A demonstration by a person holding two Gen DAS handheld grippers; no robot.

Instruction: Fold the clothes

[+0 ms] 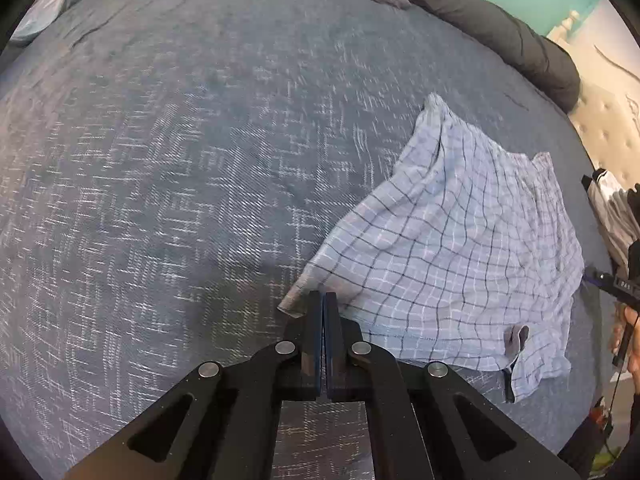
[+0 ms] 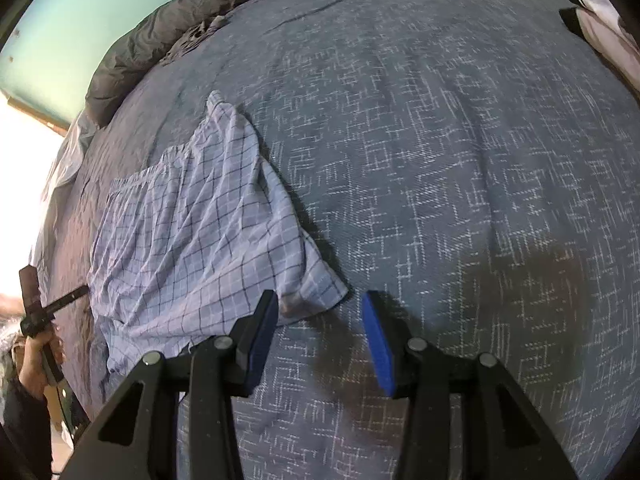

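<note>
- Closed with both fingers pressed flat together, the left gripper sits at the bottom centre of its view; its tips meet the near left corner of the checked cloth, though whether fabric is pinched between them cannot be told.
- Spread over the bed, the cloth fills the right half of the left view, wrinkled, with a gathered hem at its far edge.
- Dark grey, a bunched duvet runs along the upper right of that view.
- From the right wrist, the same cloth lies in the left half, on the blue patterned bed.
- Wide open at the bottom centre, the right gripper holds nothing; its left finger is just beside the cloth's near corner, its right finger over bare bedcover.
</note>
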